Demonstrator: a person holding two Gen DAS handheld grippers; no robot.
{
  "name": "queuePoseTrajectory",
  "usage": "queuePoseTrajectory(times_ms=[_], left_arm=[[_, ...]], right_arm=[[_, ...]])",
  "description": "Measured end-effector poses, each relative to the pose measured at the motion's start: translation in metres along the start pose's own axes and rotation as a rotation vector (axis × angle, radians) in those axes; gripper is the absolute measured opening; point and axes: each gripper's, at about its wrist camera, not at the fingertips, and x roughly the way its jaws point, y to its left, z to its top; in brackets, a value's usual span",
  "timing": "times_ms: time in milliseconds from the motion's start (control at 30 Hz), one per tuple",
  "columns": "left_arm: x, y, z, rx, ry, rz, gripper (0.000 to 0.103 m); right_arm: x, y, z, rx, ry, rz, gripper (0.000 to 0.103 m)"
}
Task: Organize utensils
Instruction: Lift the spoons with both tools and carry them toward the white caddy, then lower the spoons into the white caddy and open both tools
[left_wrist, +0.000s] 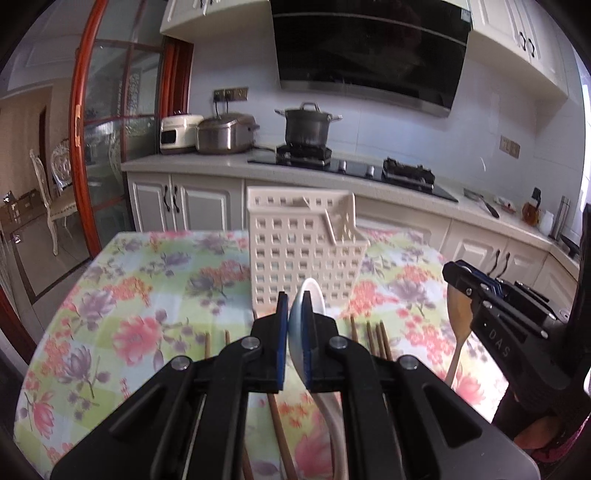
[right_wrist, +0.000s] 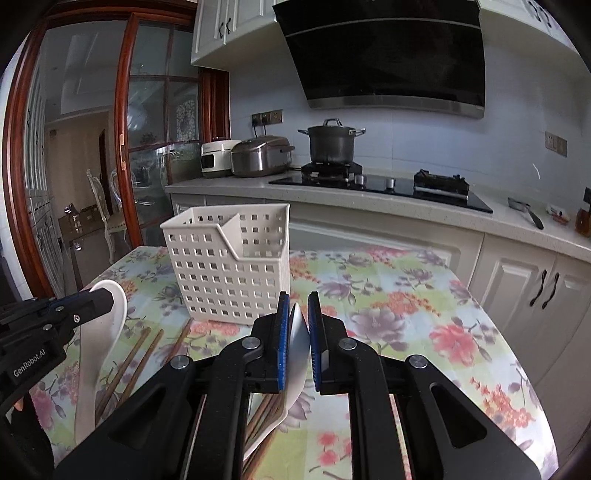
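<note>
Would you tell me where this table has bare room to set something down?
Bare tablecloth lies left of the basket and right of it, out to the table edges. In front of the basket it is crowded: chopsticks, plus left gripper and right gripper.

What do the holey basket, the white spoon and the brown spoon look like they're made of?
The basket looks like moulded plastic: matte off-white, thin walls, a regular grid of square holes. The white spoon is probably glazed ceramic, smooth and glossy, though melamine is possible. The brown spoon looks like wood: pale tan with a matte finish.
</note>
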Motion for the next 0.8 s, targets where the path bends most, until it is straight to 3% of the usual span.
queuePoseTrajectory(times_ms=[367, 800], left_arm=[[0.018, 0.009, 0.063, -0.012, -0.169, 0.054, 0.007], [0.049, 0.005, 0.122, -0.007, -0.272, 0.066, 0.007]], right_arm=[[0.035, 0.014, 0.054, -0.089, -0.166, -0.03, 0.011], [0.099, 0.016, 0.108, -0.117, -0.234, -0.056, 0.011]])
